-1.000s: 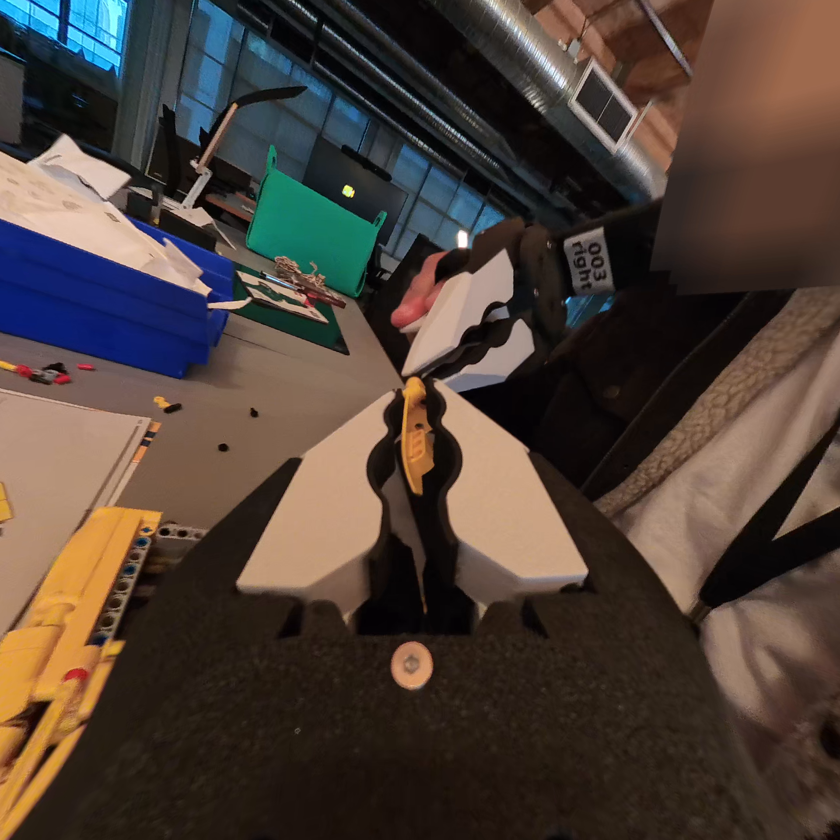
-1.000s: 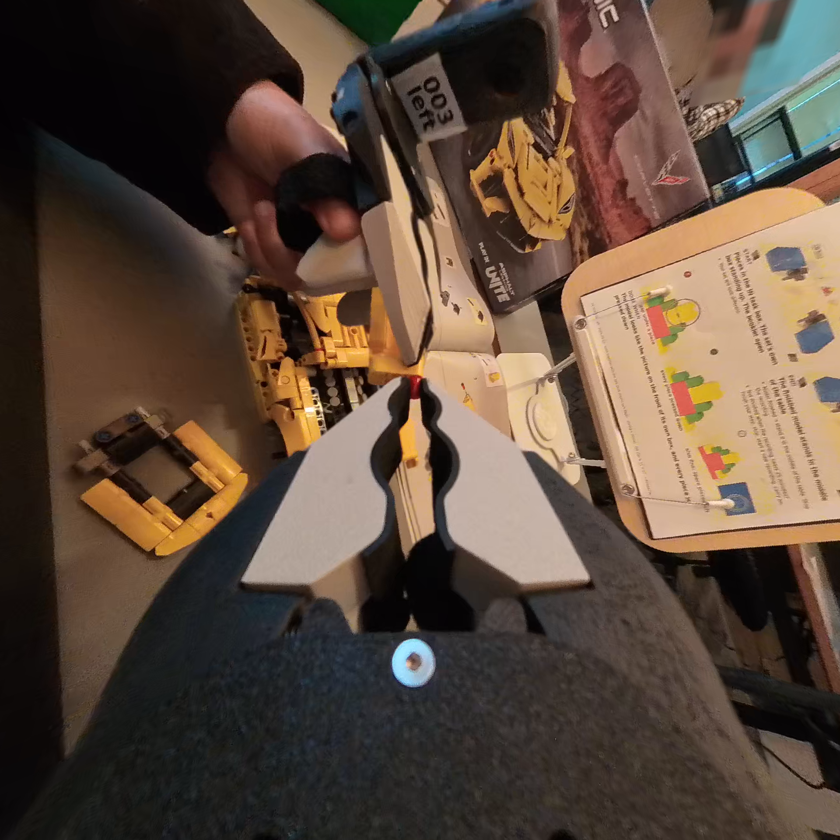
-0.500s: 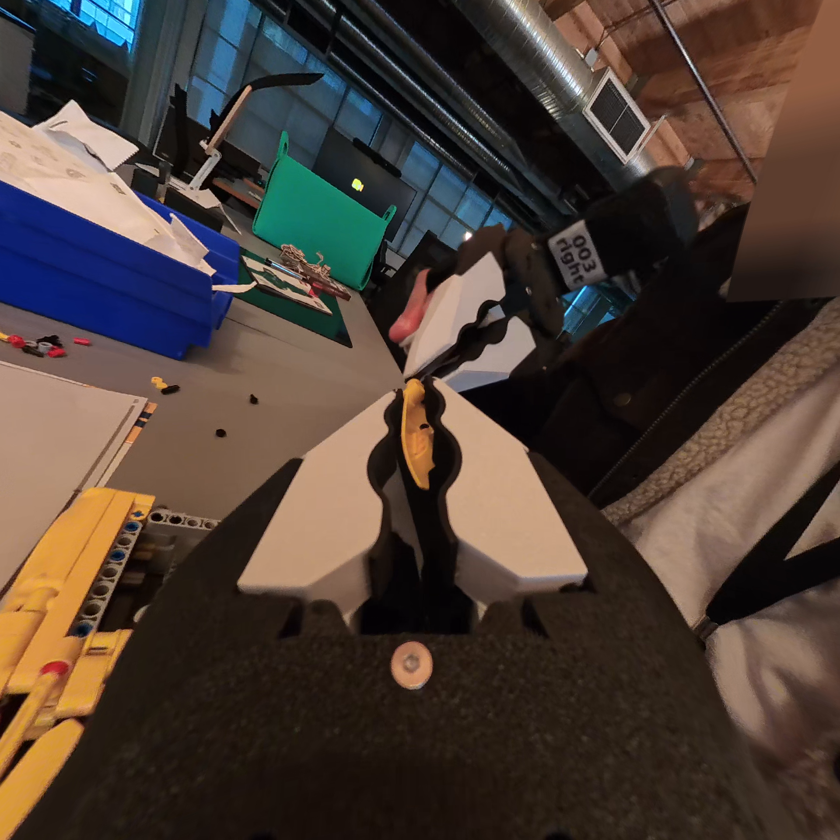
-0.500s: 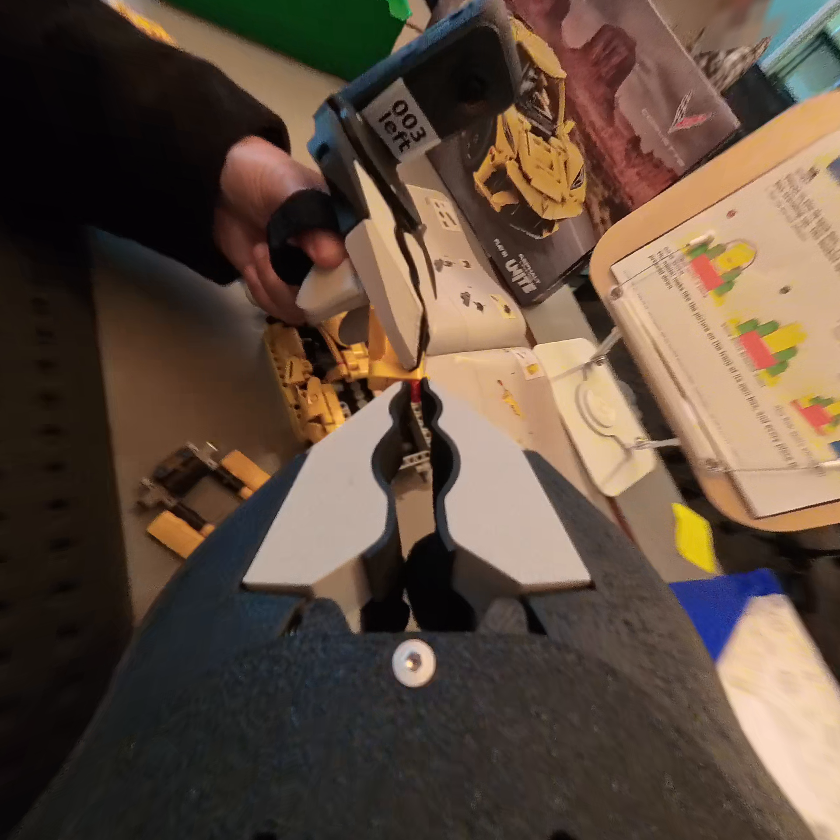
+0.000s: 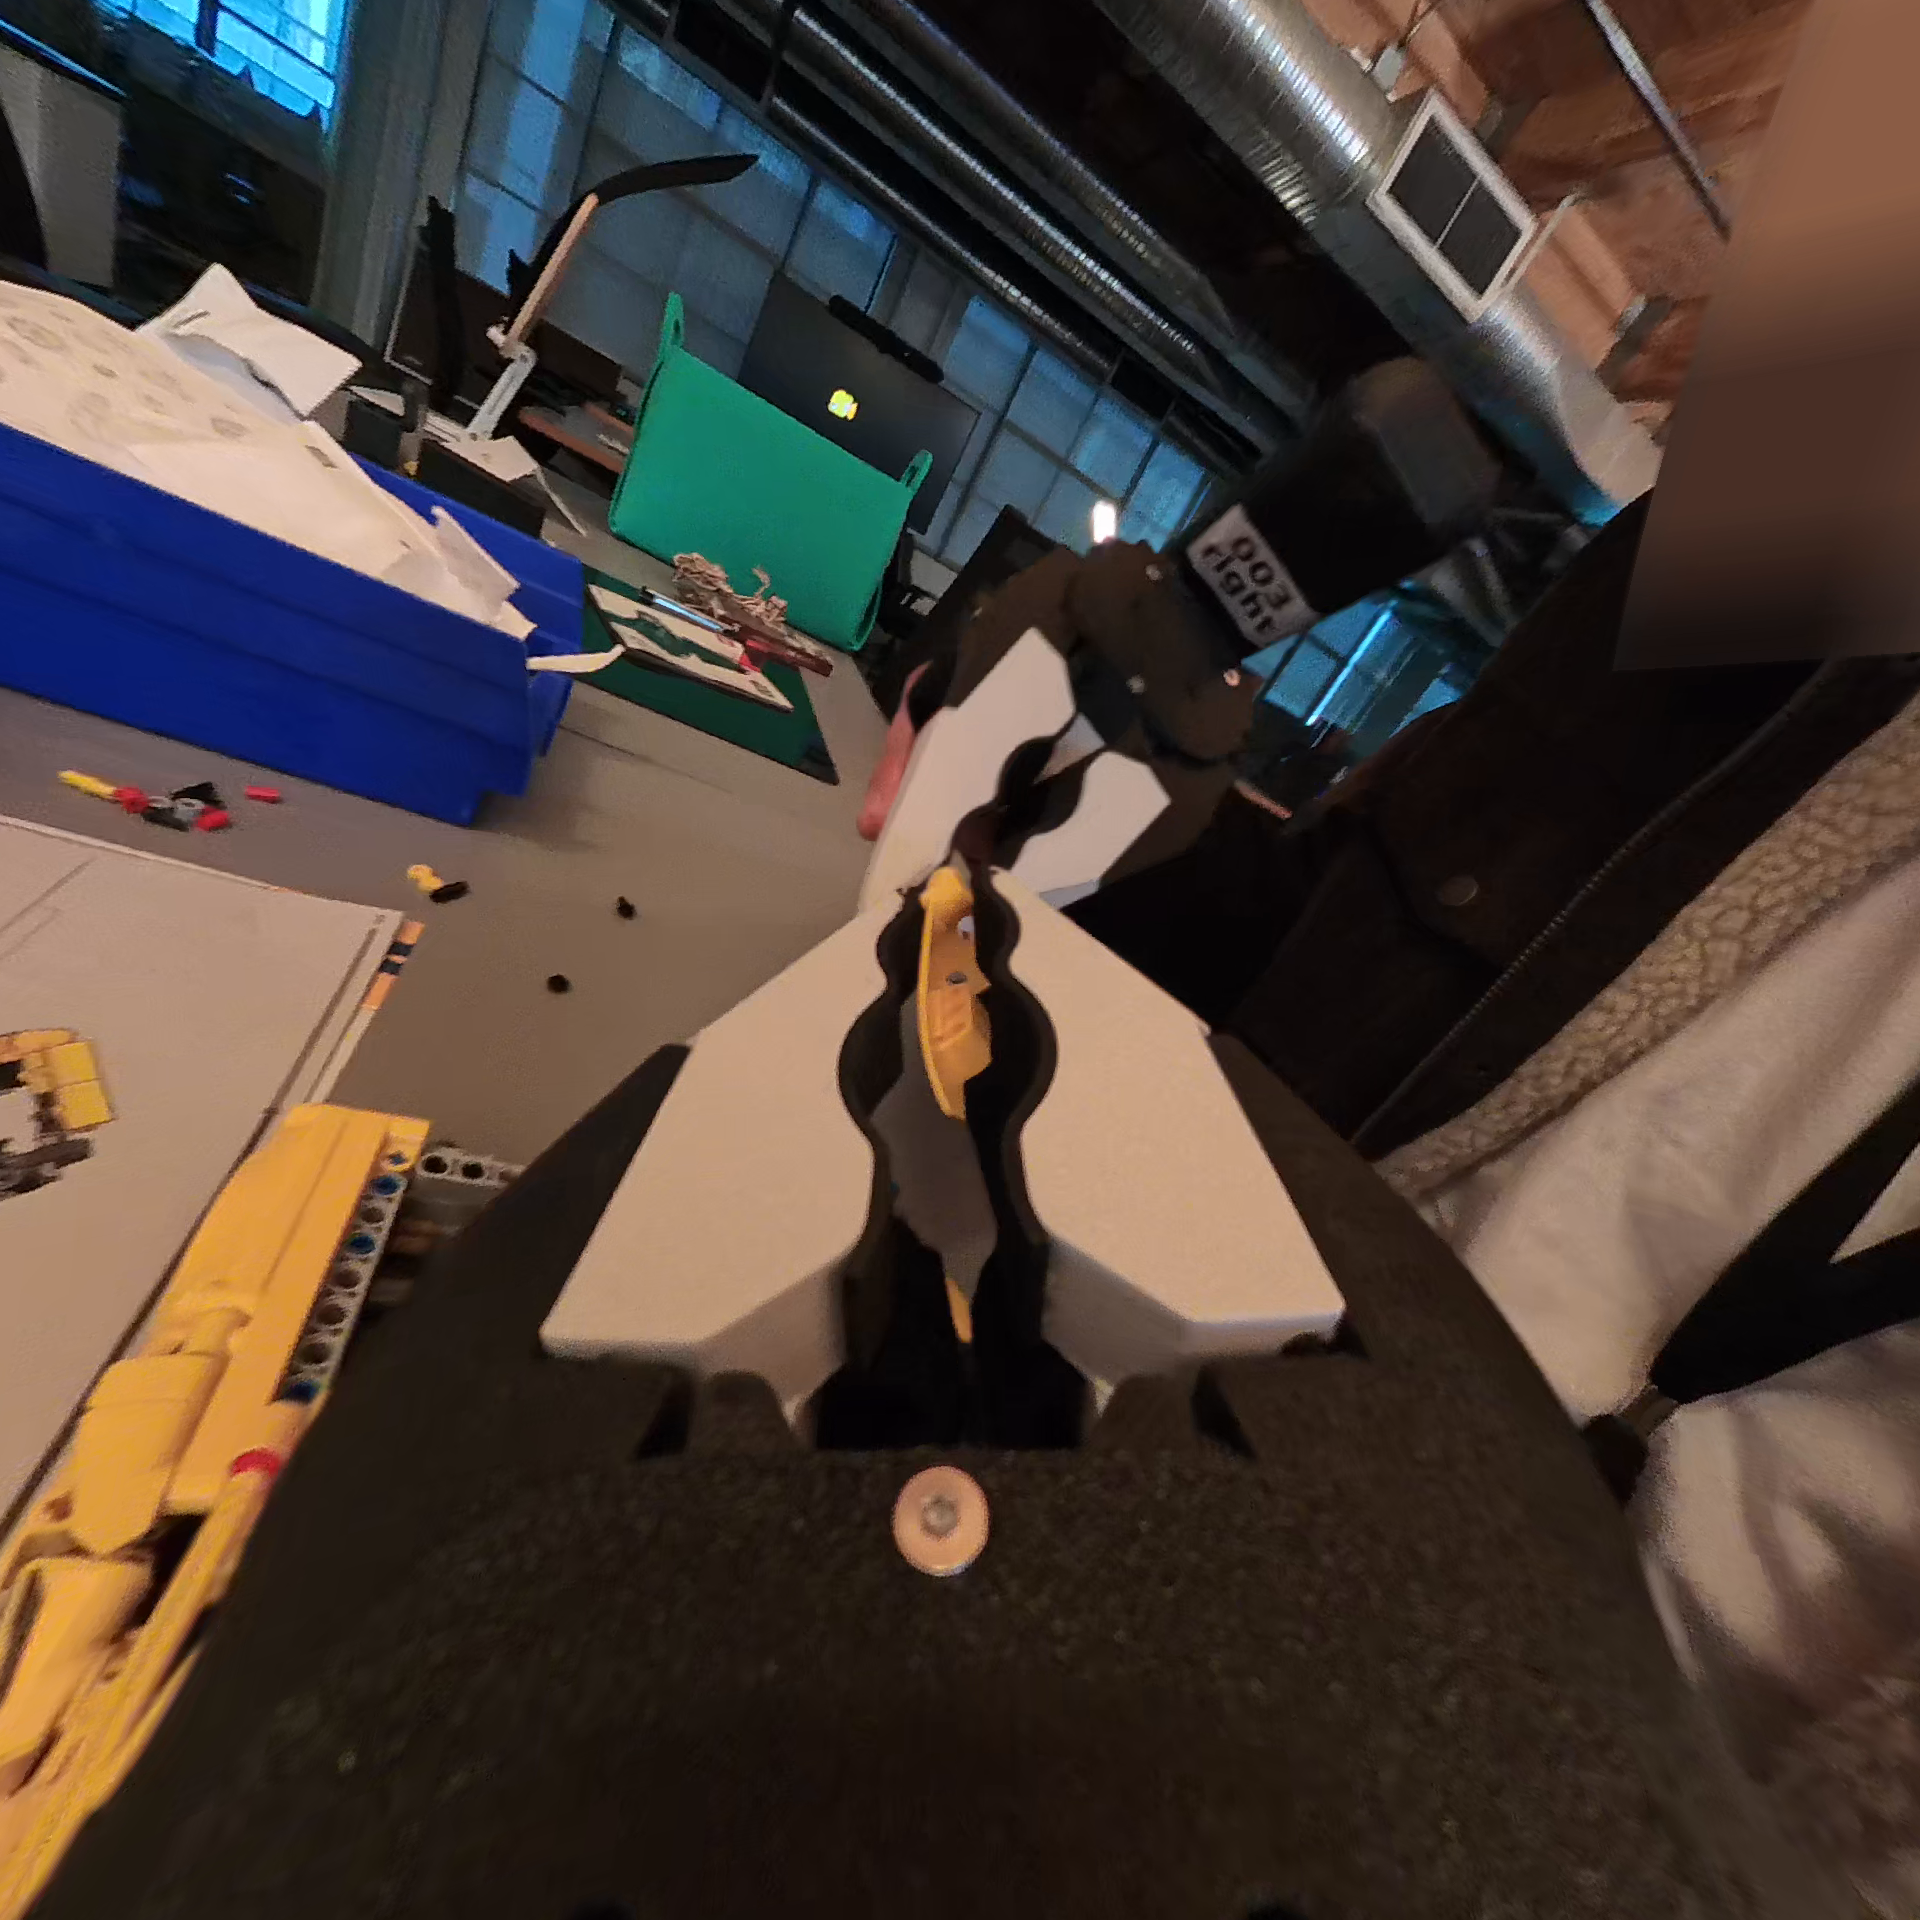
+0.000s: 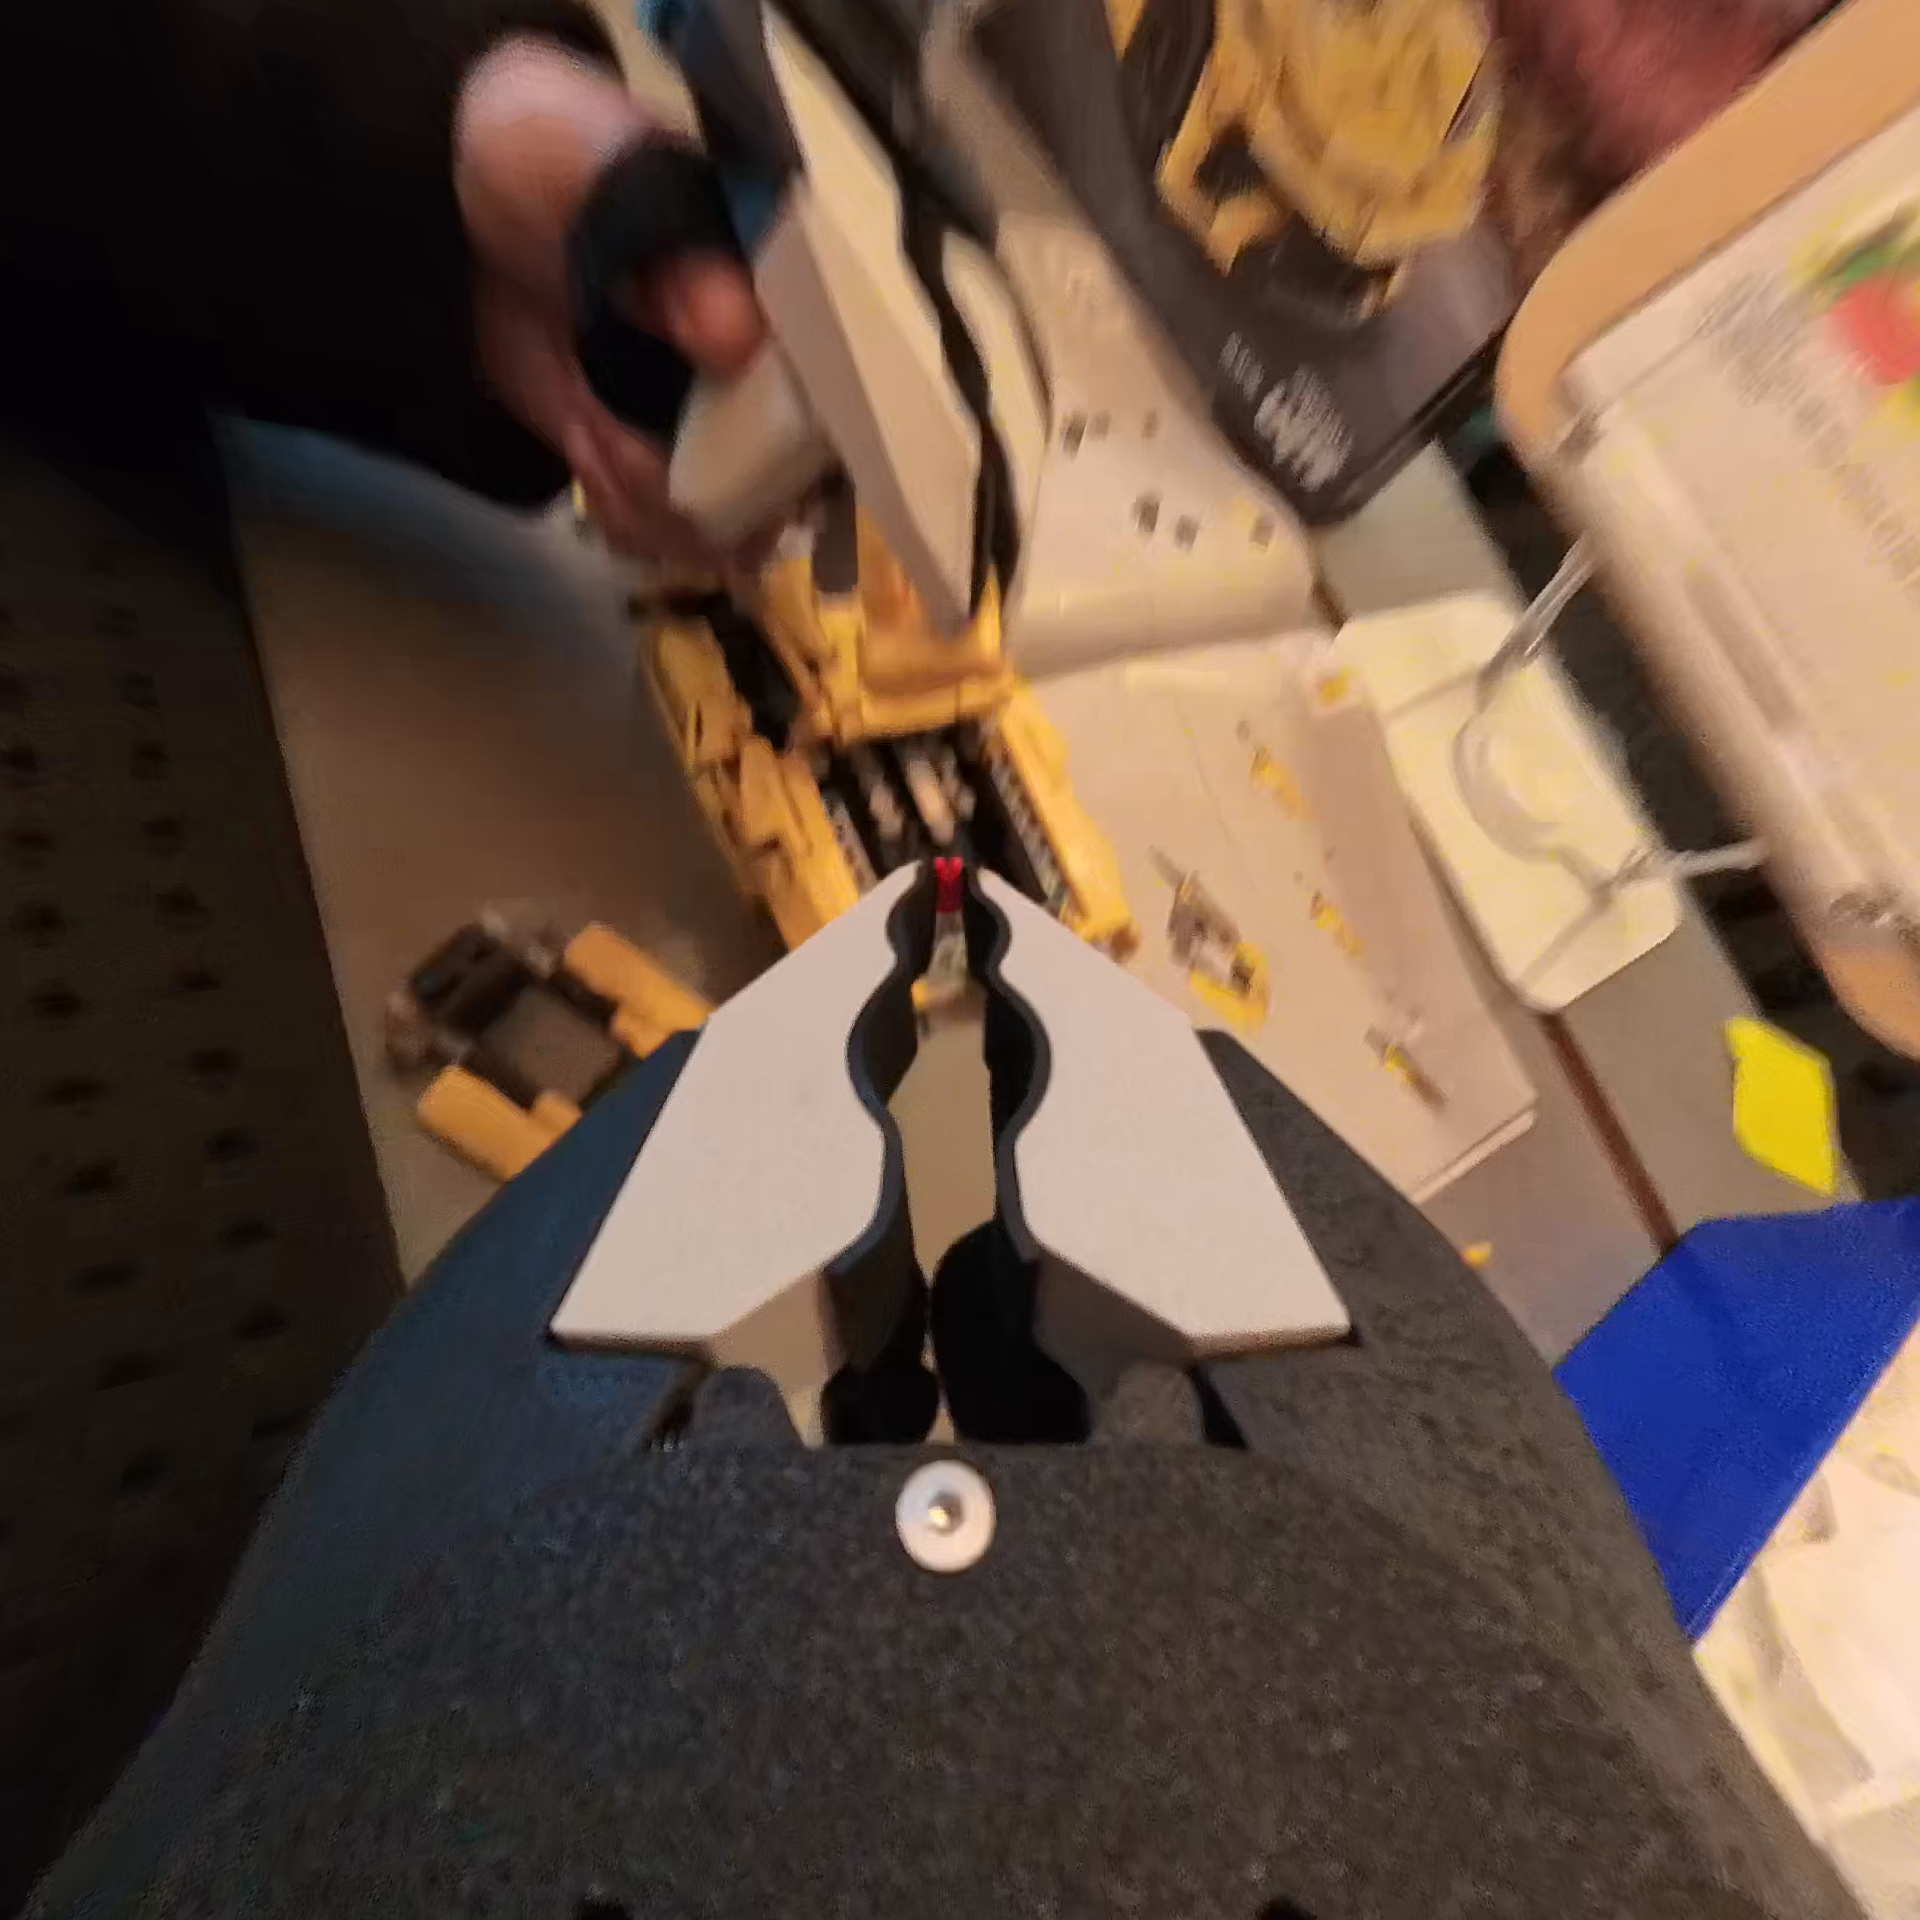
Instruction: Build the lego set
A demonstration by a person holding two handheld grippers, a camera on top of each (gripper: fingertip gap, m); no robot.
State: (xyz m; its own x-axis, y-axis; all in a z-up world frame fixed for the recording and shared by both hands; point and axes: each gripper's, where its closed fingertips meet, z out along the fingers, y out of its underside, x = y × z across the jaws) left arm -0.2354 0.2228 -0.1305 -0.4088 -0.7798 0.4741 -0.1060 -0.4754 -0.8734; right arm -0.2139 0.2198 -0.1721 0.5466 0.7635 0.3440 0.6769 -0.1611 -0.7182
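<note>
My left gripper [image 5: 951, 899] is shut on a thin yellow lego panel [image 5: 948, 1013], held upright above the table edge. In the left wrist view my right gripper [image 5: 1023, 774] points its tips at the top of that panel, very close to it. In the blurred right wrist view my right gripper [image 6: 945, 883] is shut on a small red piece [image 6: 945, 896]. It hovers above the partly built yellow car model [image 6: 894, 748]. The left gripper [image 6: 914, 416] hangs over the model's far end. The model also shows at the lower left of the left wrist view [image 5: 208, 1351].
A yellow and black frame sub-assembly [image 6: 530, 1029] lies left of the model. The open instruction booklet [image 6: 1247, 831], the set's box [image 6: 1299, 208] and a wooden board with a sheet [image 6: 1714, 312] lie beyond. A blue bin [image 5: 260, 644], a green bag [image 5: 748, 499] and loose small pieces [image 5: 166, 805] sit on the table. The left gripper's tips are roughly 5 cm from the right gripper's.
My right gripper has swung, so its view now looks down on the car model and is blurred. The left gripper still holds the yellow panel and has barely moved.
</note>
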